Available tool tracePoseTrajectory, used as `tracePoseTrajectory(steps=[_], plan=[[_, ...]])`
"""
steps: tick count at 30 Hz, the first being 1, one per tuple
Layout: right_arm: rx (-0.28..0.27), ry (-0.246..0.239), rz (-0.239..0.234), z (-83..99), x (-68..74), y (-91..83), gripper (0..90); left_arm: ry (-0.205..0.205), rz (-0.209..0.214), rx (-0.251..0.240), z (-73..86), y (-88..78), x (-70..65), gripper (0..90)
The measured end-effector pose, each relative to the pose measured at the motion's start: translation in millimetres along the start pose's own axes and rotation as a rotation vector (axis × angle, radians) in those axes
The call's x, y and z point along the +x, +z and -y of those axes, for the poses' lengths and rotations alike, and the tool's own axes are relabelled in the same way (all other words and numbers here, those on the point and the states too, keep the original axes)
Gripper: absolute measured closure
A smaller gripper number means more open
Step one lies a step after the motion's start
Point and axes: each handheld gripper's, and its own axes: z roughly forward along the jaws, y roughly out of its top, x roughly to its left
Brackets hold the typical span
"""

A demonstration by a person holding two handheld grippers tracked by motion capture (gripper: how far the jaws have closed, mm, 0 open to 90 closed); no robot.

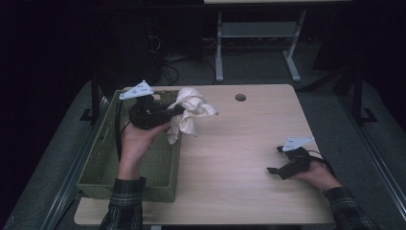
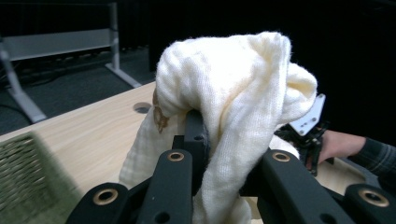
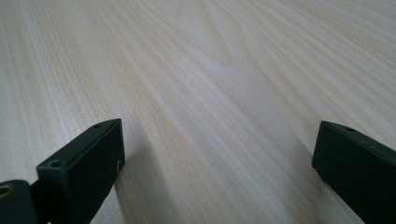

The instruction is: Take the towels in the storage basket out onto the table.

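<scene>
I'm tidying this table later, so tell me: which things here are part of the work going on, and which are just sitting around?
In use:
- cream cloth, clamped in the left tool
- green basket, just beside that cloth

Just there:
- right tool, open and holding nothing, low over the table
- round hole in the tabletop
- grey stand on the floor behind

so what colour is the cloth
Cream cloth with a small brown stain, clearest in the left gripper view.

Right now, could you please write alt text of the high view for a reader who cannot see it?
The left gripper holds a crumpled cream cloth in the air beside a green basket. The right gripper rests open on the wooden table.
</scene>
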Motion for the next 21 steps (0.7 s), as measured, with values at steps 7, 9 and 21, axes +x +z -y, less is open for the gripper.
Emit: tracePoseTrajectory(steps=[7,9,21], plan=[[0.0,0.0,0.0,0.0,0.0,0.0,1.8,-0.001,0.048,-0.005,-3.3,18.0,-10.2,78.3],[0.0,0.0,0.0,0.0,0.0,0.0,1.8,0.003,0.065,0.003,-3.3,24.5,-13.6,78.3],[0.001,0.002,-0.001,-0.2,-0.1,0.0,1.8,-0.001,0.131,0.051,12.1,69.9,-32.8,78.4]])
